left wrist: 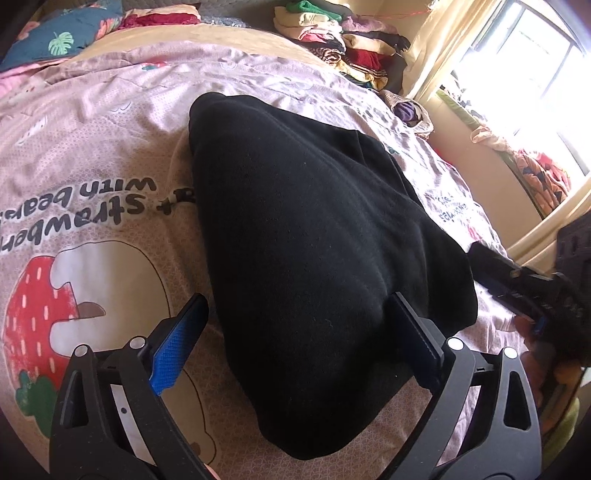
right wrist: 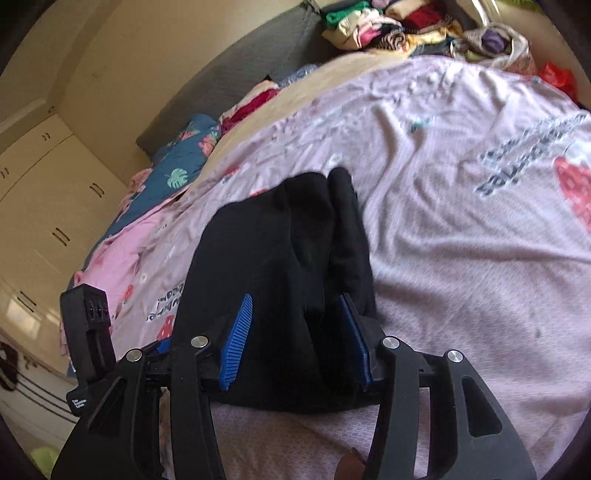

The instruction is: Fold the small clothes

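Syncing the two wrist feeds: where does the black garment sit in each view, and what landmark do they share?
Left wrist: the black garment fills the centre, running from upper middle down between the left claw fingers.
Right wrist: it lies at lower centre, its near end between the right claw fingers.
Shared landmark: the stack of folded clothes at the far edge of the bed, top in both views.

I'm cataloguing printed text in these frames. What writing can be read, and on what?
"with" and "strawber…", upside down and cut off: pink bedsheet.
Small print right of the black garment: too blurred.
Large sheet lettering: blurred.
White label on left gripper: too small.
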